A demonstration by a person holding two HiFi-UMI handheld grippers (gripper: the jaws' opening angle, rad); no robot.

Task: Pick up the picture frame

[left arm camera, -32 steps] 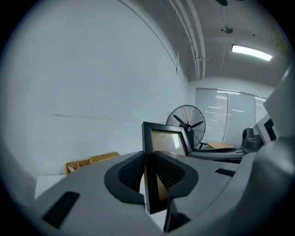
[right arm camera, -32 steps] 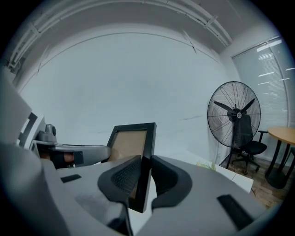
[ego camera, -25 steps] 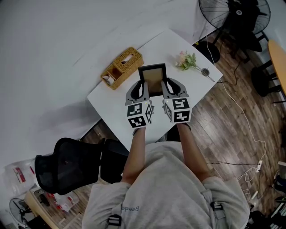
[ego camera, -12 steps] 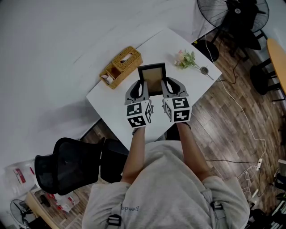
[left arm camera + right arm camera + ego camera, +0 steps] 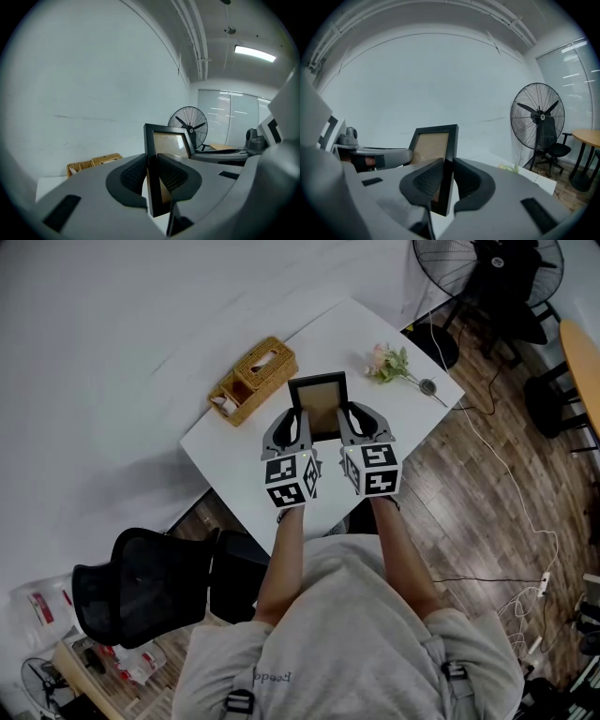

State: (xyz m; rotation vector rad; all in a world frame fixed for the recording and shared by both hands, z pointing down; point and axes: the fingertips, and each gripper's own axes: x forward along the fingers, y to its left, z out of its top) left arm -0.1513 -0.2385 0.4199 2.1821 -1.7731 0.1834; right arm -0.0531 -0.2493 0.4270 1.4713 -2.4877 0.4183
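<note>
One frame (image 5: 319, 397) stands upright above the middle of the one white worktop (image 5: 225, 454), held from both sides by two grippers. The left gripper (image 5: 292, 422) has its jaws closed on the frame's left black edge: in the left gripper view both ribbed pads press that edge, with the frame's lower corner showing below them. The right gripper (image 5: 354, 418) has its jaws closed the same way on the right edge, pads tight against the black moulding on either side. Both pairs of jaws stand only as far apart as the edge is thick. The frame's brown inner panel shows in both gripper views. Whether its bottom edge touches the worktop or hangs just clear of it cannot be told.

Three other things share the worktop or stand near it. One wicker basket (image 5: 255, 381) lies at the far left edge, near the frame but apart from it. One sprig of flowers (image 5: 392, 366) lies at the far right corner. One large fan (image 5: 461, 266) stands on the floor beyond that corner. One black chair (image 5: 141, 587) sits on the floor at the person's left.
</note>
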